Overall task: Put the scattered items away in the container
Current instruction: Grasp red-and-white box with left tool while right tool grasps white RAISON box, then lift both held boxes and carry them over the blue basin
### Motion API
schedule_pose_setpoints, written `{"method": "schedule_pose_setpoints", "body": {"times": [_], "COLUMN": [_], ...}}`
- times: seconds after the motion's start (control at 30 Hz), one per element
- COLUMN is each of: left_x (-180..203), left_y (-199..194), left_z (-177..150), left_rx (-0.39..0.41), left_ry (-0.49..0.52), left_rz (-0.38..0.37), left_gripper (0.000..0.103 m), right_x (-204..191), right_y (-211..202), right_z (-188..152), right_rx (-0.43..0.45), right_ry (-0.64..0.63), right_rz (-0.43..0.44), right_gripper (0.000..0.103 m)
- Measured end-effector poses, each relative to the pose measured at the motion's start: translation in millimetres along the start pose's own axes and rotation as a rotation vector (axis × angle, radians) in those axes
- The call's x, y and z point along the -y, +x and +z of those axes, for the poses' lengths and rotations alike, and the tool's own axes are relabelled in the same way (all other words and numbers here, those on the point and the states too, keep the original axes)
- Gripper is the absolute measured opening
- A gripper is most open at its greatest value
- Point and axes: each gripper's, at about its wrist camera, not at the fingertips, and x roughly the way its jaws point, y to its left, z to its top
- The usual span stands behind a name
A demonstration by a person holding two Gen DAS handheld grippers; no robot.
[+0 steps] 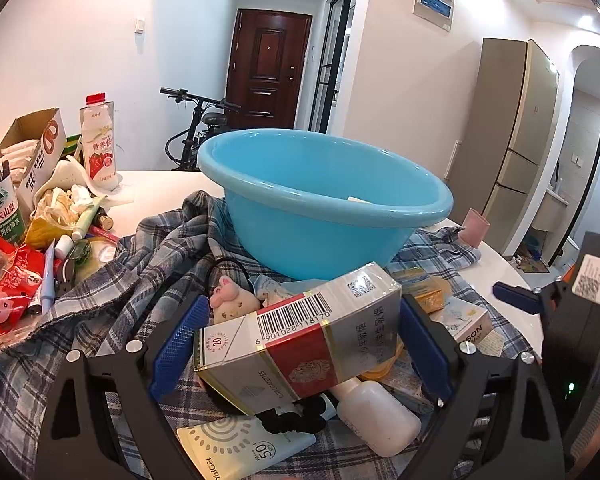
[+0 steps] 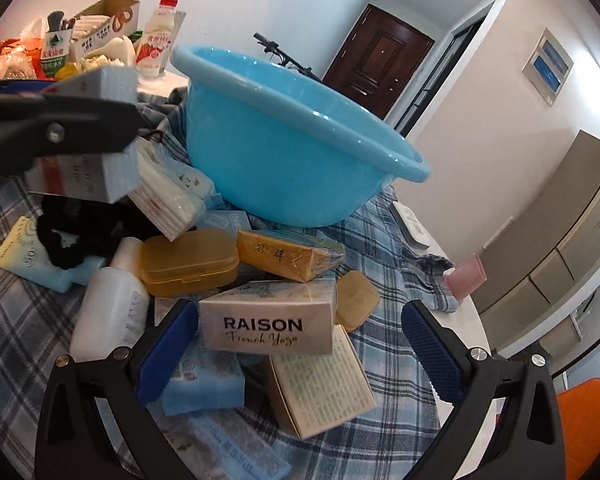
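Your left gripper (image 1: 300,344) holds the cigarette carton (image 1: 300,340) just short of the blue basin (image 1: 324,204).

Its jaws are clamped on the carton's ends, lifted above the plaid cloth (image 1: 140,264) on the counter (image 1: 160,188). Your right gripper (image 2: 300,344) hangs with jaws spread wide around the Raison box (image 2: 268,324), not touching it, among soaps and bottles near the basin.

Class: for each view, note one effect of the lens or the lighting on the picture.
Left wrist view: fisheye bends the fridge and blacks out the corners; ceiling lights glare on the blue basin rim. Right wrist view: the left hand-held gripper, holding the cigarette box, looks dark and soft-edged near the lens.
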Motion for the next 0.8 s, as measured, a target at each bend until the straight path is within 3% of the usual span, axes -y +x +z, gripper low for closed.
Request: {"method": "schedule_pose_setpoints", "body": {"times": [0.03, 0.07, 0.1, 0.37, 0.8], "left_x": [0, 0, 0, 1, 4], "left_y": [0, 1, 1, 0, 1], "left_z": [0, 0, -1, 0, -1], "left_rx": [-0.003, -0.006, -0.009, -0.001, -0.006], "left_ry": [-0.001, -0.001, -0.002, 0.0, 0.017], "left_rz": [-0.001, -0.003, -0.006, -0.011, -0.011], "left_gripper": [0.093, 0.093, 0.093, 0.093, 0.093], "right_x": [3, 6, 10, 20, 35], "right_y": [1, 3, 5, -10, -62], "right_z": [0, 0, 0, -3, 25], "right_rx": [0.0, -0.006, -0.013, 0.035, 0.152], "right_ry": [0.017, 0.038, 0.062, 0.133, 0.194], "right_rz": [0.014, 0.031, 0.046, 0.081, 0.052], "right_gripper": [0.087, 0.067, 0.059, 0.059, 0.059]}}
